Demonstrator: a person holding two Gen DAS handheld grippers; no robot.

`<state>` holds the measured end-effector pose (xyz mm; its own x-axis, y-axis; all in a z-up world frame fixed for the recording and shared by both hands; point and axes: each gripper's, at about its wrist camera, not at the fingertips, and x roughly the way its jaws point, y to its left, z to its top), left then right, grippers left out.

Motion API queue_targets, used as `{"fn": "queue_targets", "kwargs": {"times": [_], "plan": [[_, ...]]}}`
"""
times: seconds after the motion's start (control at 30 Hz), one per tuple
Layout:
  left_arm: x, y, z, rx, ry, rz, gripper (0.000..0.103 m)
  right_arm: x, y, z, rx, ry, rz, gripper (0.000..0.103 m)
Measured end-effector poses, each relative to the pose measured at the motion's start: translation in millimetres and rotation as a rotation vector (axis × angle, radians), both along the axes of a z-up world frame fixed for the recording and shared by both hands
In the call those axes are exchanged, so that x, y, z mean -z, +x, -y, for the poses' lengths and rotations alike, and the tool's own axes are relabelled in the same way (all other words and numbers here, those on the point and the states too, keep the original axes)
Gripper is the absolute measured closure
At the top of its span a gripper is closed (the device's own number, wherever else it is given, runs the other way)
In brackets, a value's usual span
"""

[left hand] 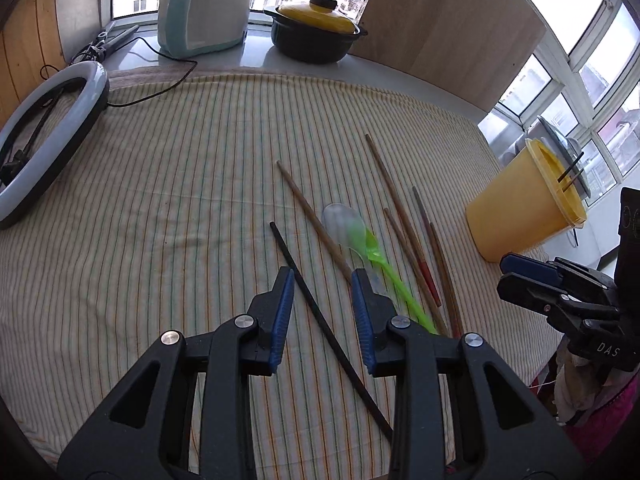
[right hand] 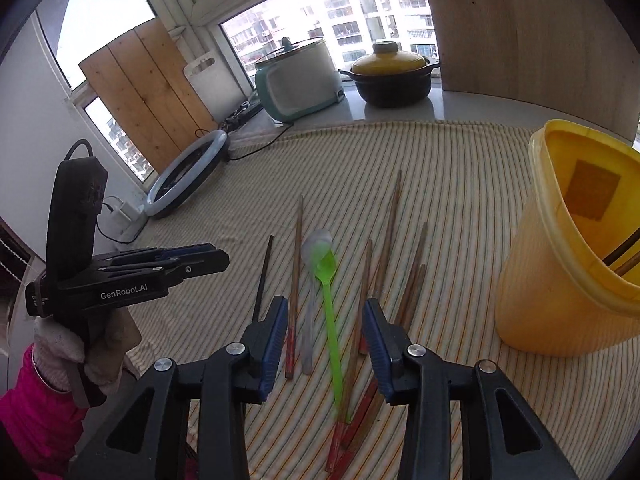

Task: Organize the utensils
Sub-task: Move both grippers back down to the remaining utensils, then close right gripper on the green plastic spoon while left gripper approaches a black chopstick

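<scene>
- Hovering low over the striped cloth [right hand: 460, 168], the right gripper [right hand: 326, 344] is spread wide and empty, the green plastic spoon [right hand: 330, 320] lying between its jaws.
- The left gripper [left hand: 322, 316] is likewise parted, holding nothing, straddling the black chopstick [left hand: 320, 316].
- The wooden chopsticks [right hand: 386, 236] lie loose just beside the spoons; the yellow bucket [right hand: 560, 280] stands to the right with two sticks inside.
- Risk: the green spoon overlaps a clear spoon [right hand: 314, 252], so a pinch may drag both or skid the thin handle.
- Neighbouring chopsticks crowd the right jaw; the cloth is open on the left, and the bucket mouth is wide.
</scene>
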<state>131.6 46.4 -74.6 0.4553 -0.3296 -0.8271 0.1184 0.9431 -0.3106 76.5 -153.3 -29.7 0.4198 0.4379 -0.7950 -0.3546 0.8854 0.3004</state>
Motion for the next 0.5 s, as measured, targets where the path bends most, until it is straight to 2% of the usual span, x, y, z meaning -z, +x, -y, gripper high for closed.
{"fn": "queue_targets", "kwargs": {"times": [0.1,0.37,0.5], "plan": [[10,3,0,-0.007,-0.007,-0.026,0.074,15,6,-6,-0.008,0.018,-0.062,0.063],[32,20,2,-0.020,-0.009,-0.098,0.074,43,28,-16,-0.015,0.033,-0.180,0.073],[42,25,6,-0.018,0.012,-0.128,0.074,51,37,-19,-0.022,0.015,-0.206,0.077]]}}
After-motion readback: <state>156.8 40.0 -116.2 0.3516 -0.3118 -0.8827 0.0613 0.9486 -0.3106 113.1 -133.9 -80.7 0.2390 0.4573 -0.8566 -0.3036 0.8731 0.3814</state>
